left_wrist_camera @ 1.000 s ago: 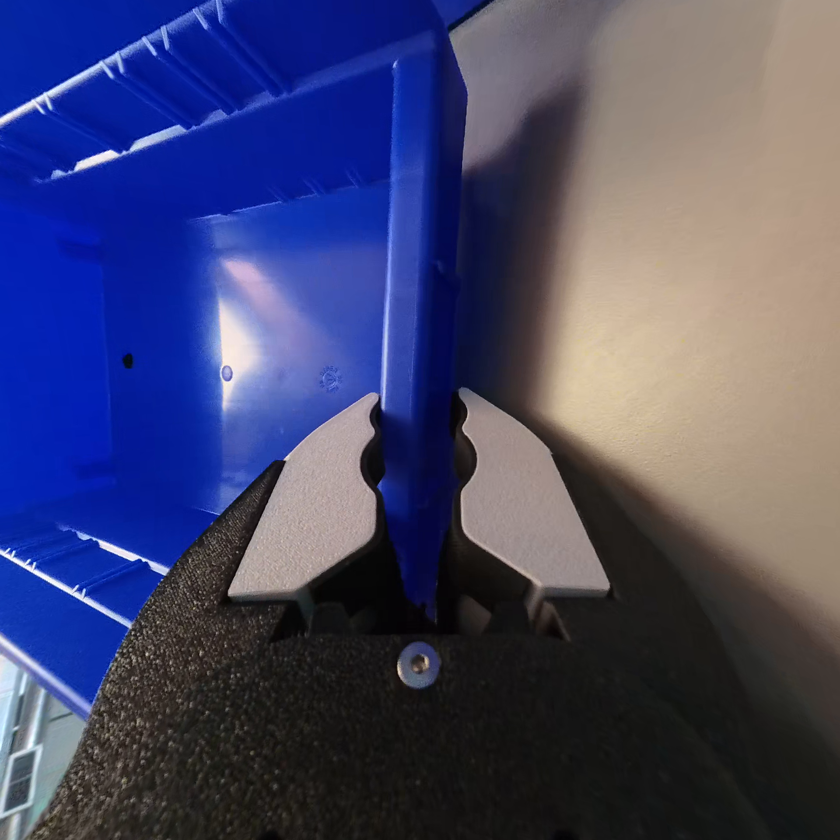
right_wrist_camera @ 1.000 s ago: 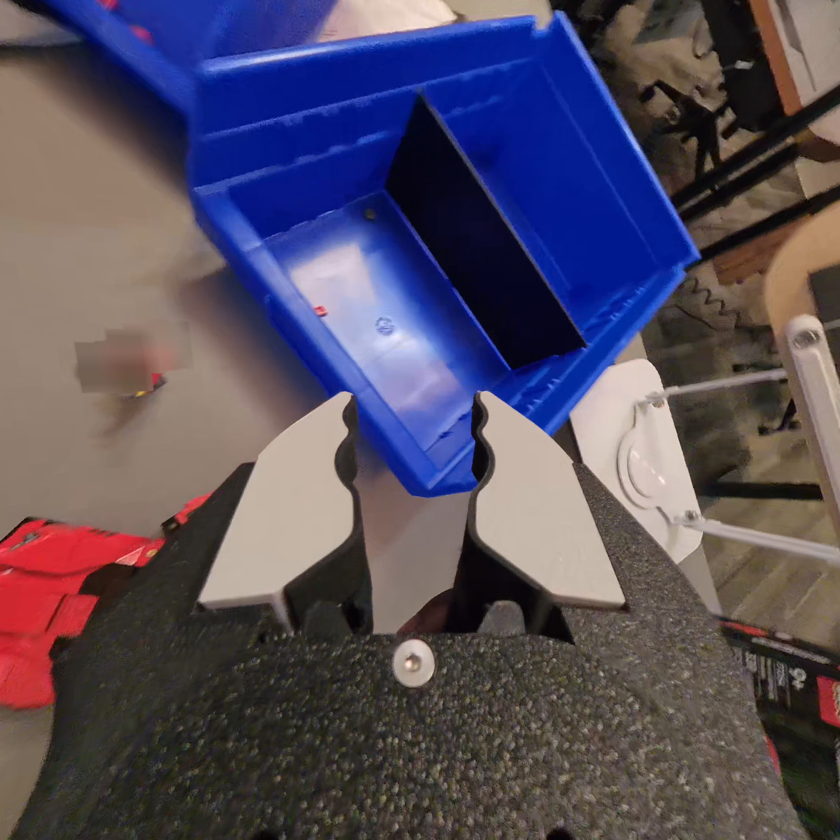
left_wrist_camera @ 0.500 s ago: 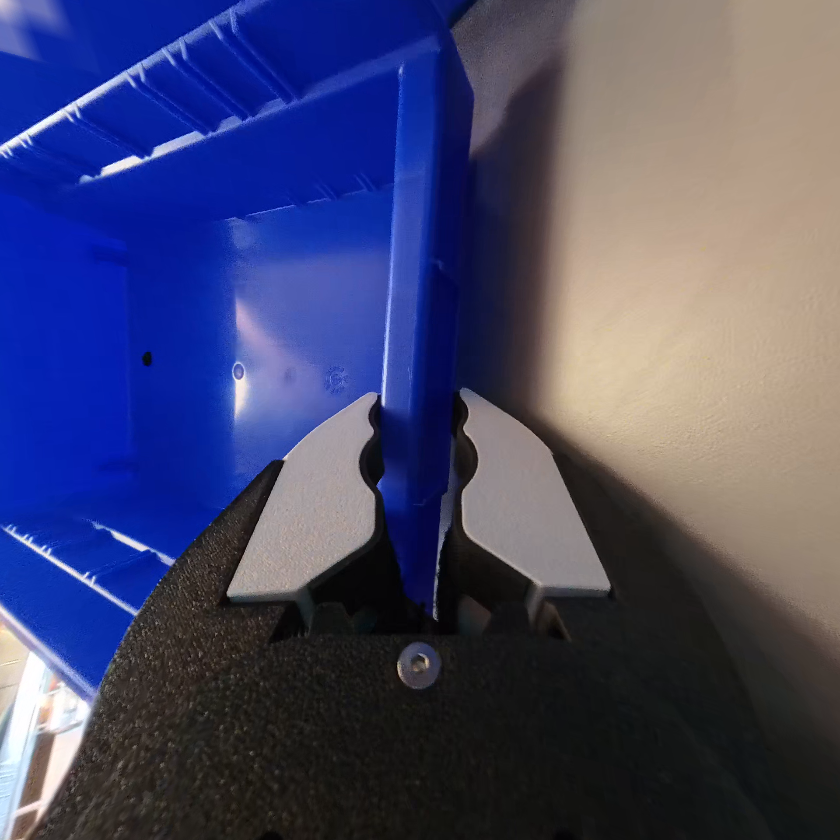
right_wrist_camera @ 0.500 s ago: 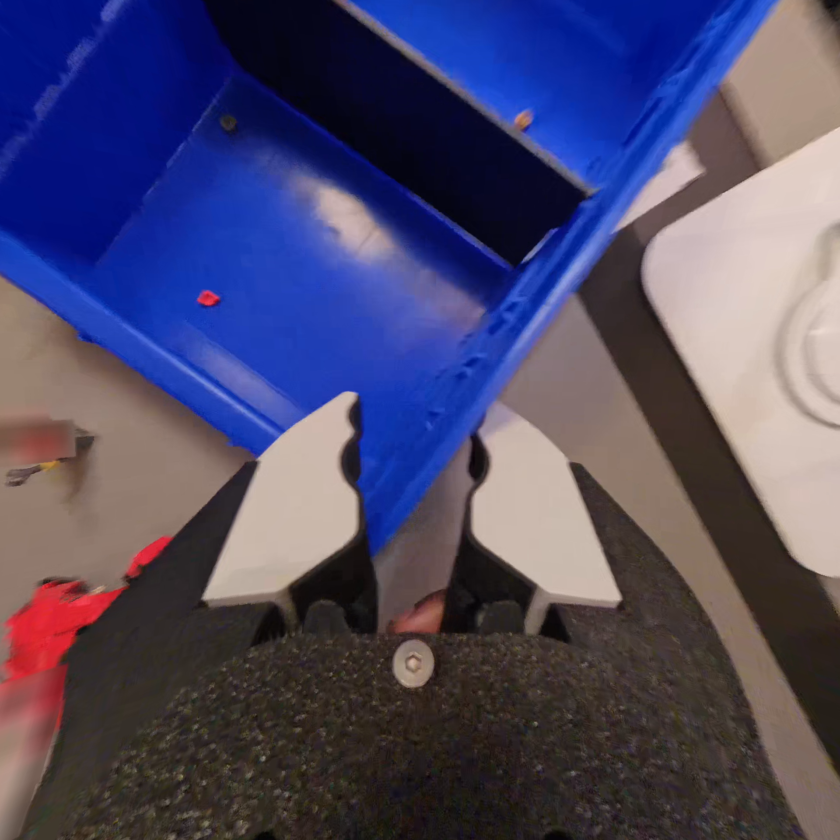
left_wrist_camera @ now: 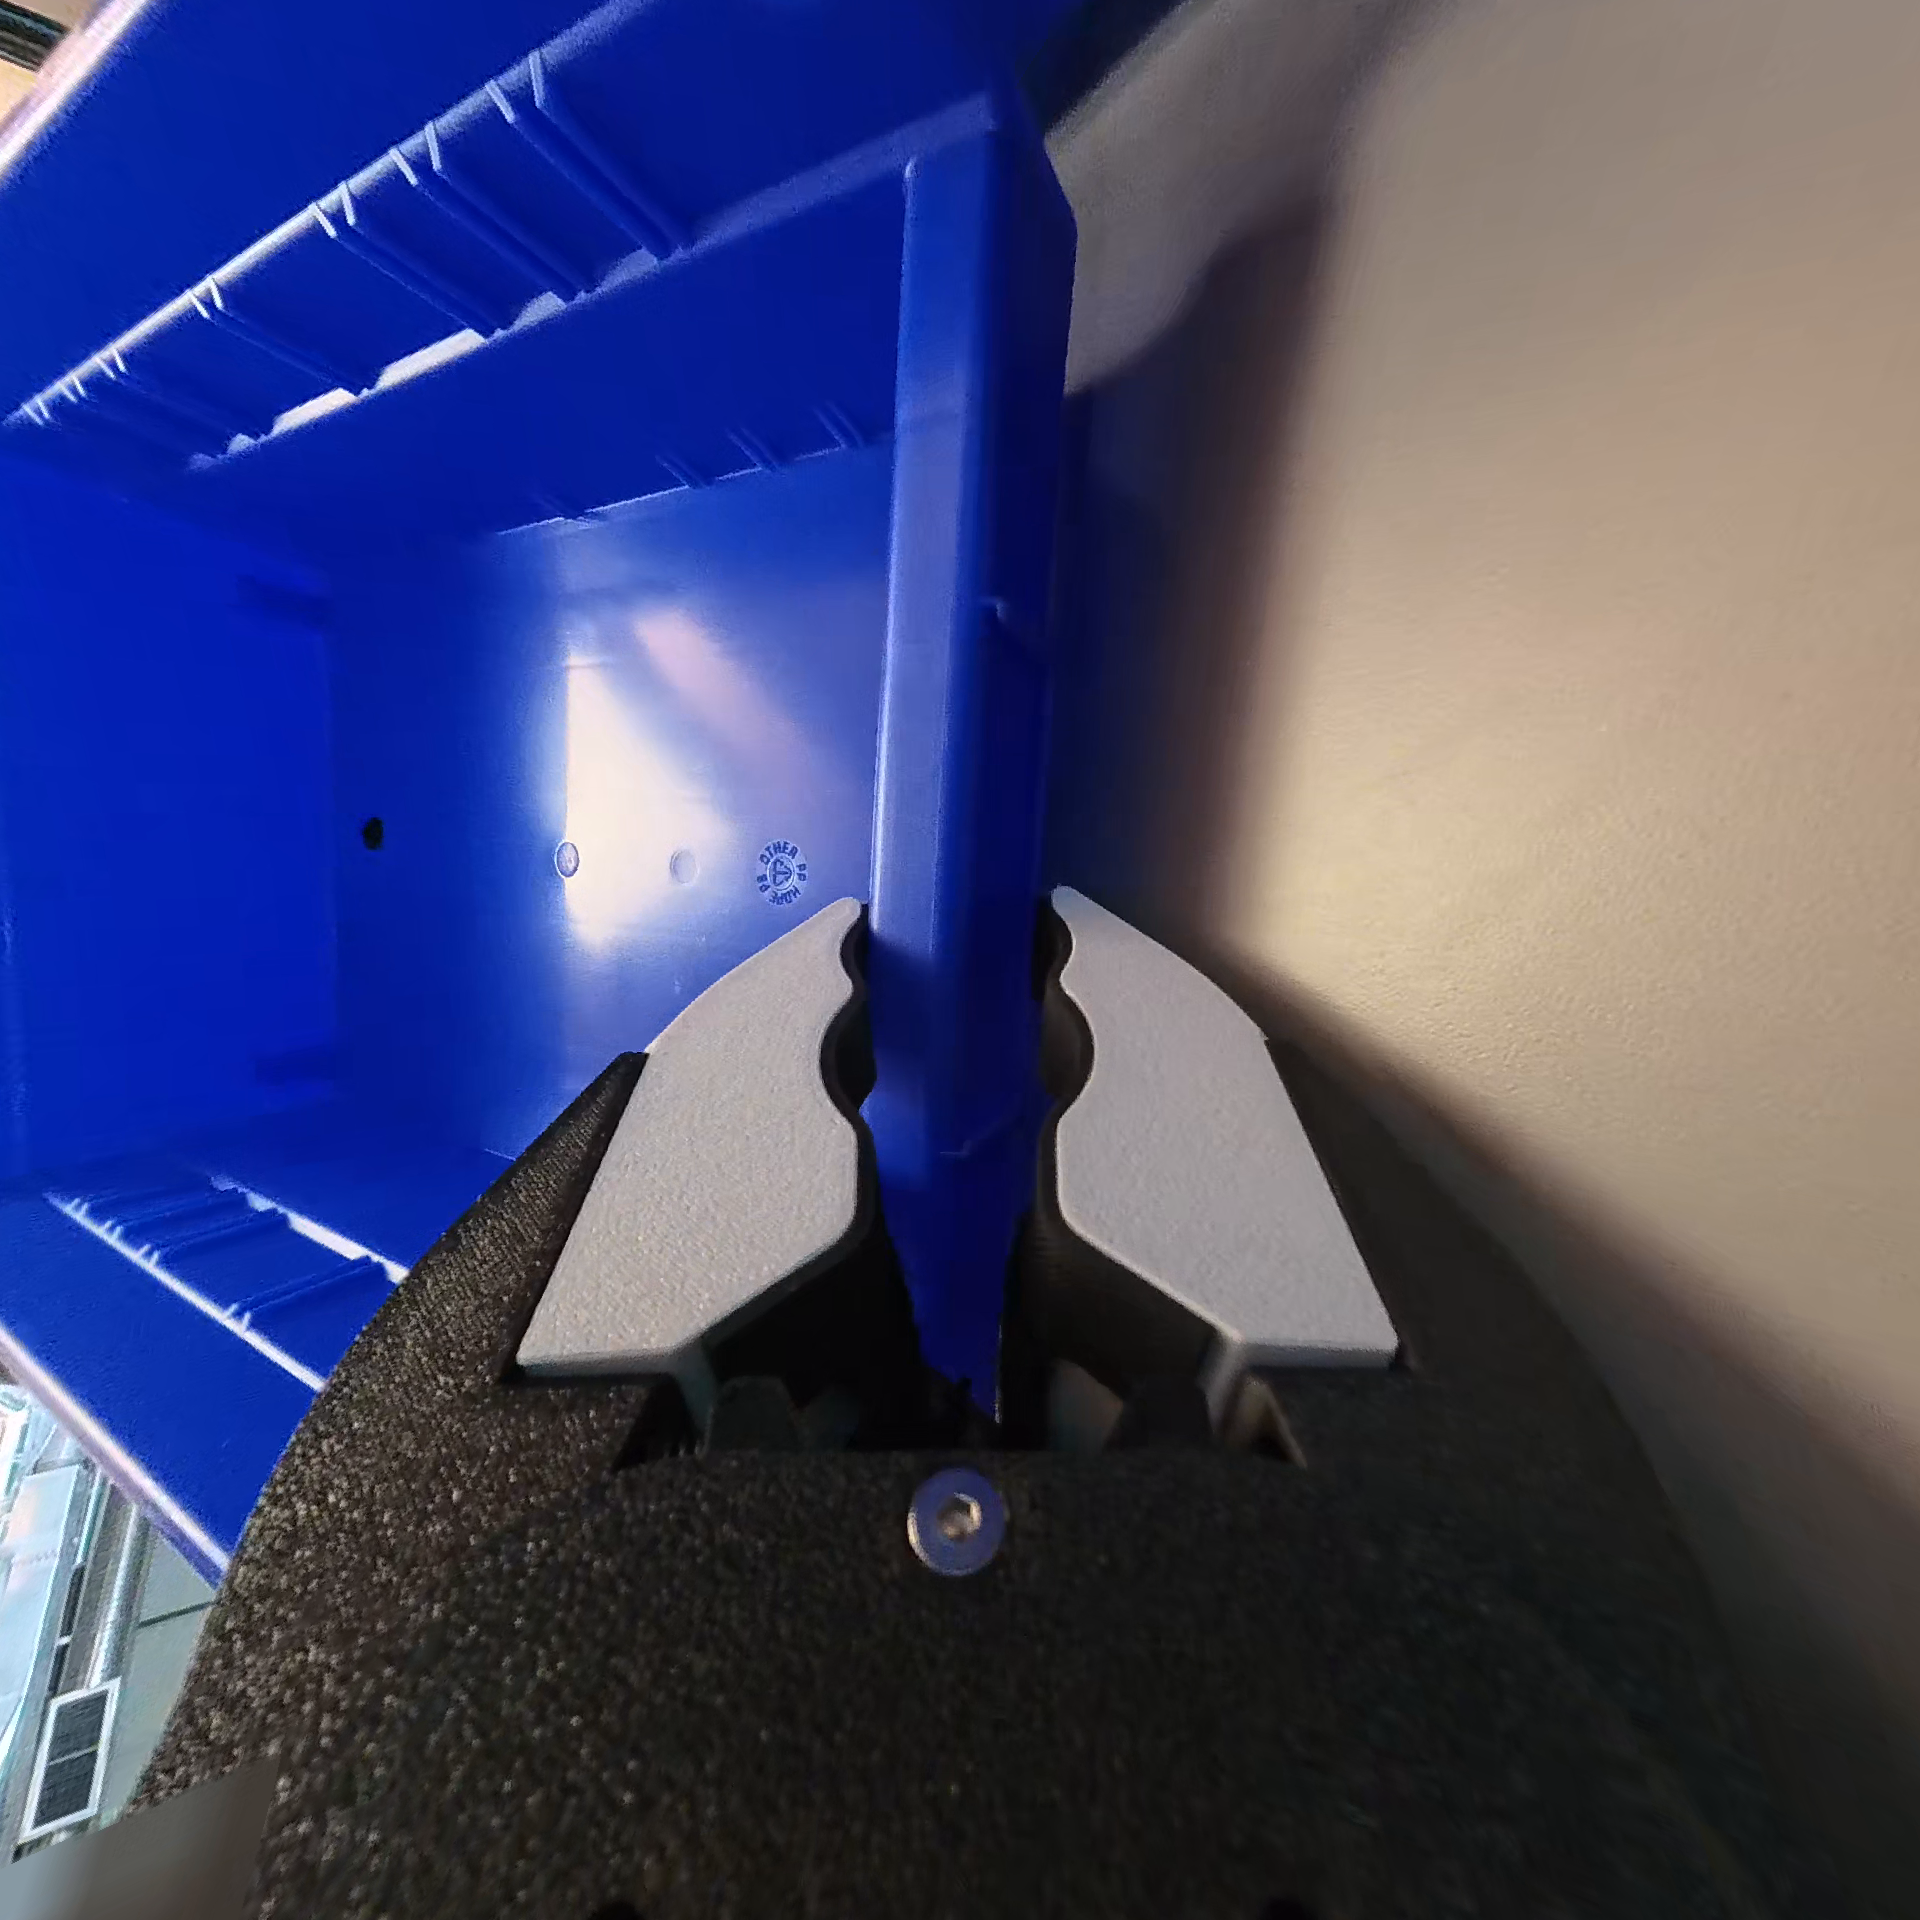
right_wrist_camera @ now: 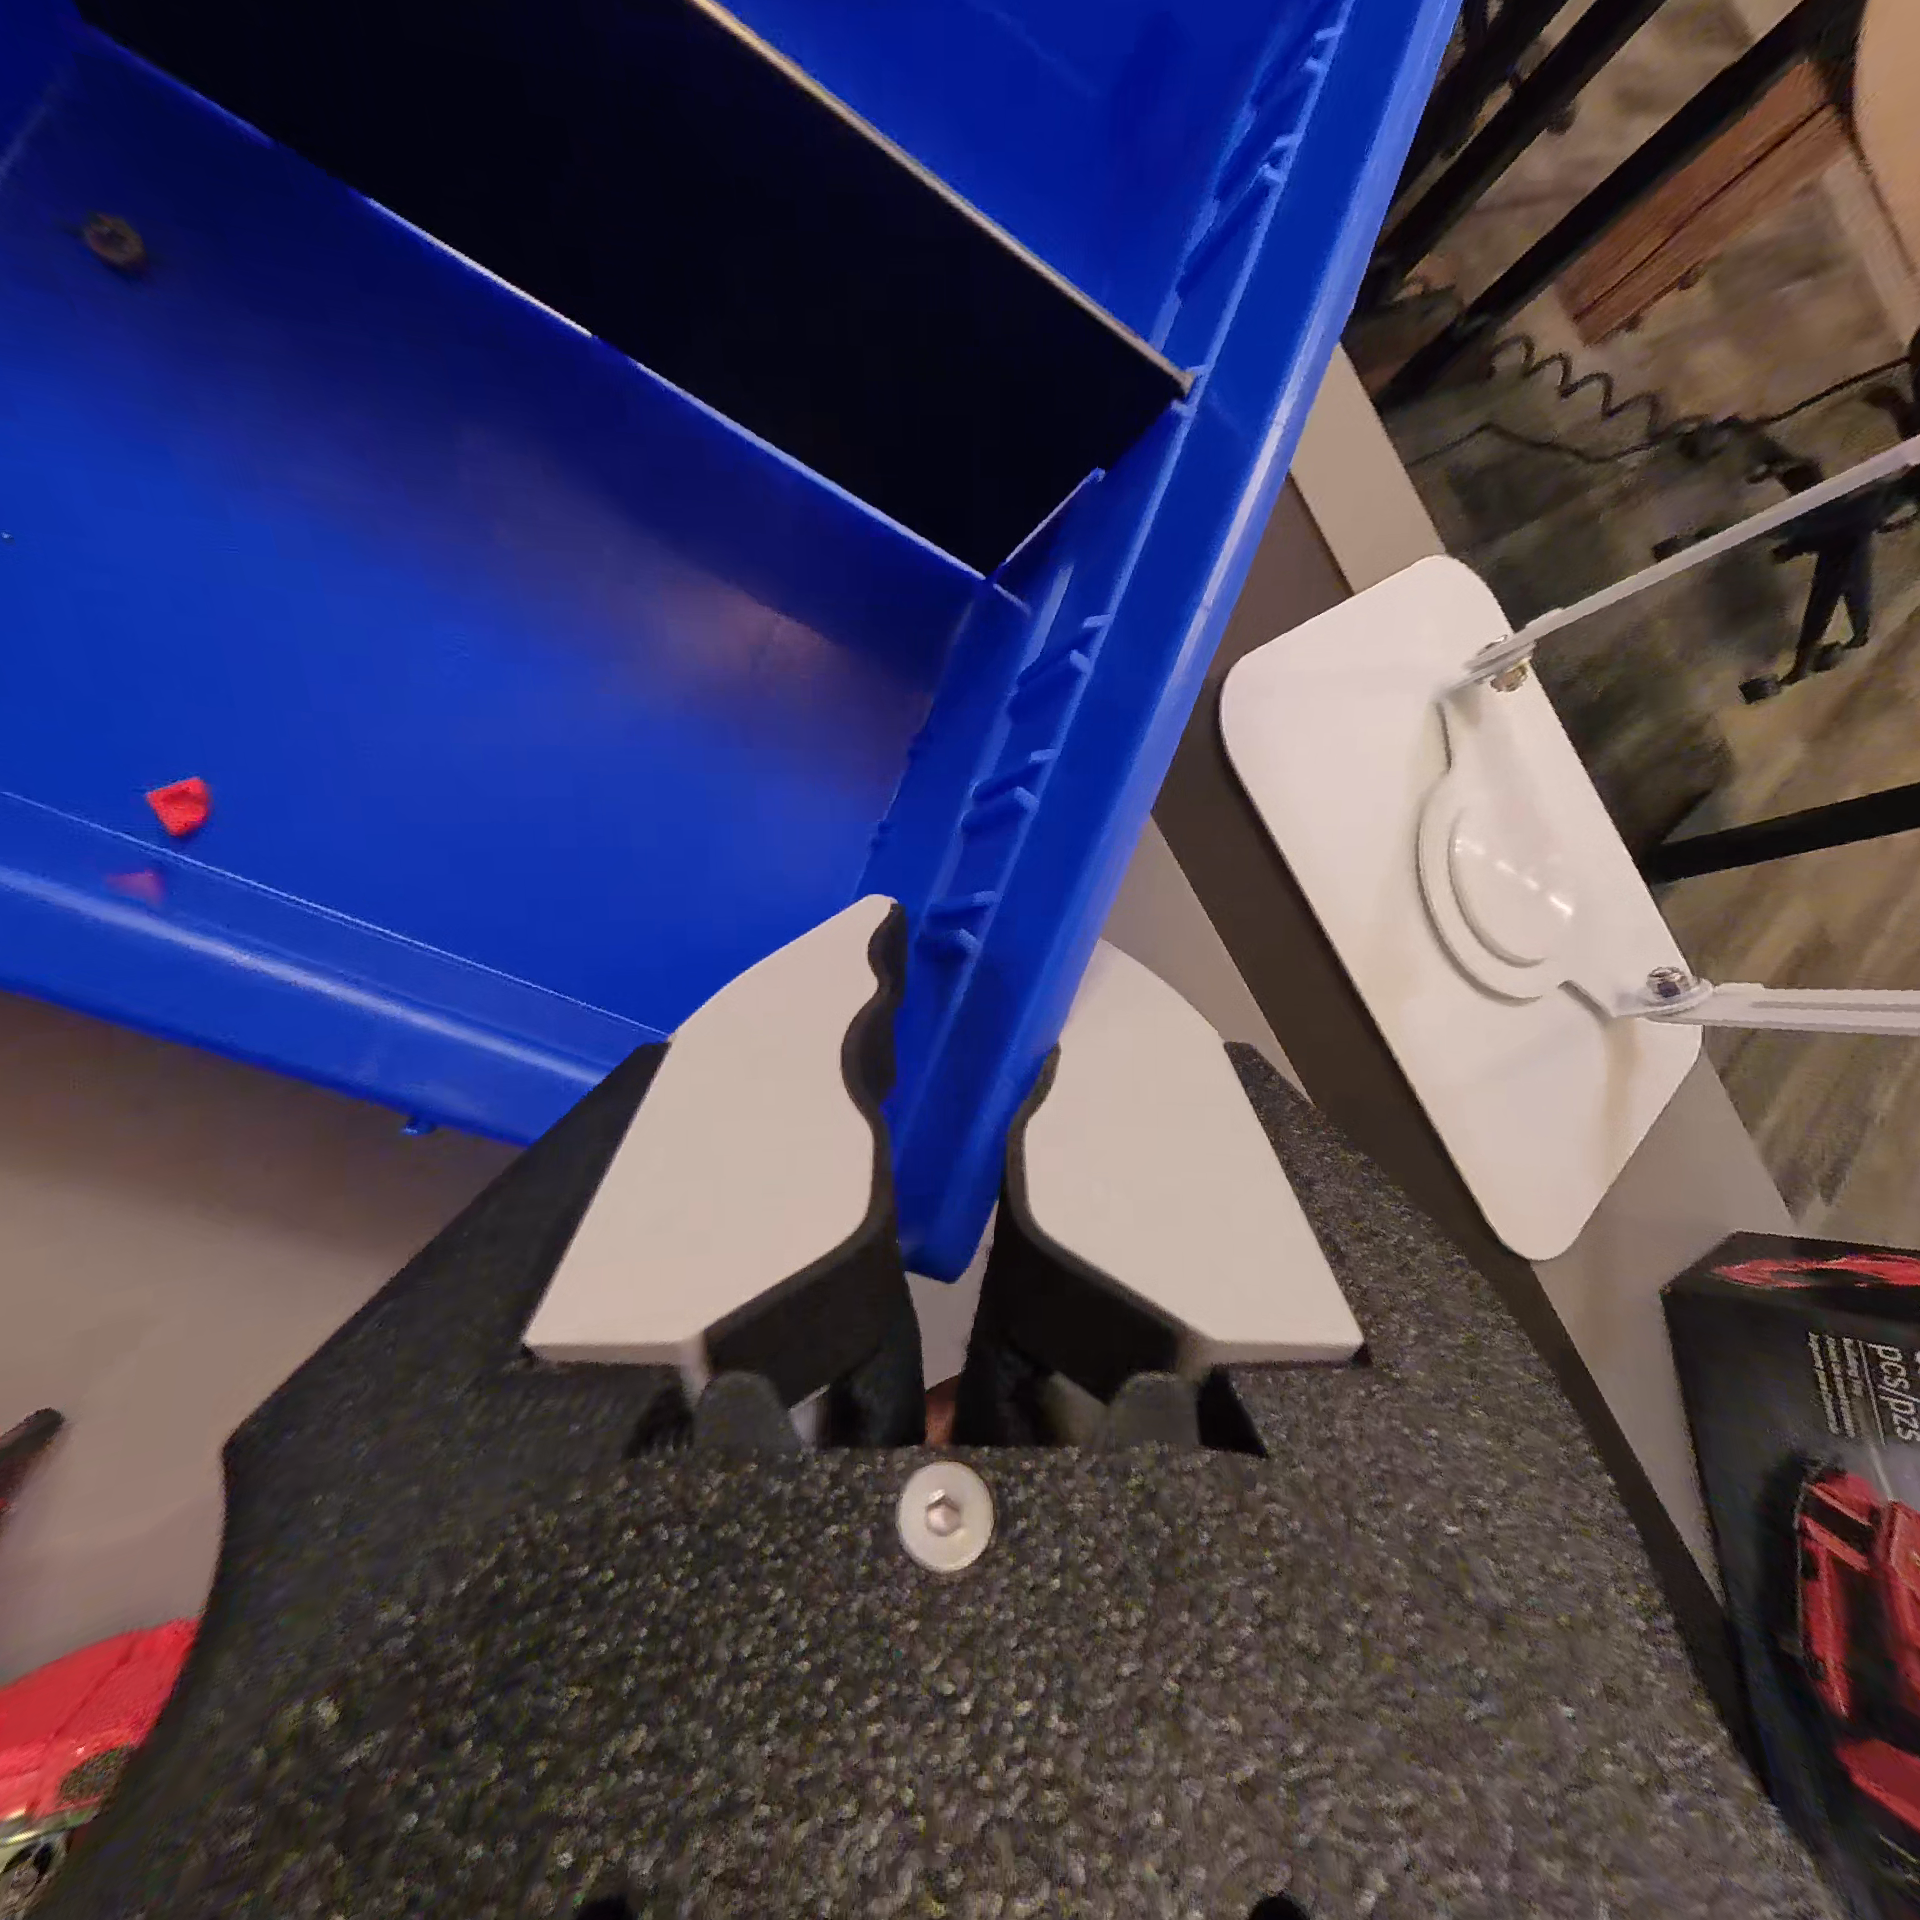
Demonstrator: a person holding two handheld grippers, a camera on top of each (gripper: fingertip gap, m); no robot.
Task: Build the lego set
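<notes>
A blue plastic bin (left_wrist_camera: pixel 416 727) fills the left wrist view, its inside bare there. My left gripper (left_wrist_camera: pixel 956 914) is shut on the bin's side wall, one finger inside and one outside. In the right wrist view the same kind of blue bin (right_wrist_camera: pixel 520 623) has a black divider (right_wrist_camera: pixel 675 260). A small red Lego piece (right_wrist_camera: pixel 179 805) and a small dark piece (right_wrist_camera: pixel 112 241) lie on its floor. My right gripper (right_wrist_camera: pixel 982 966) is shut on the bin's near wall by the corner.
The bin rests on a beige table (right_wrist_camera: pixel 156 1195). A white stand base (right_wrist_camera: pixel 1455 883) sits by the table's right edge. A black Lego box (right_wrist_camera: pixel 1818 1558) lies at the lower right. A red Lego build (right_wrist_camera: pixel 73 1745) shows at the lower left. There is about 35 centimeters between the tips of the two grippers.
My right gripper moved forward onto the bin's near wall and closed on it. My left gripper kept its hold on the side wall, and the bin shifted slightly.
</notes>
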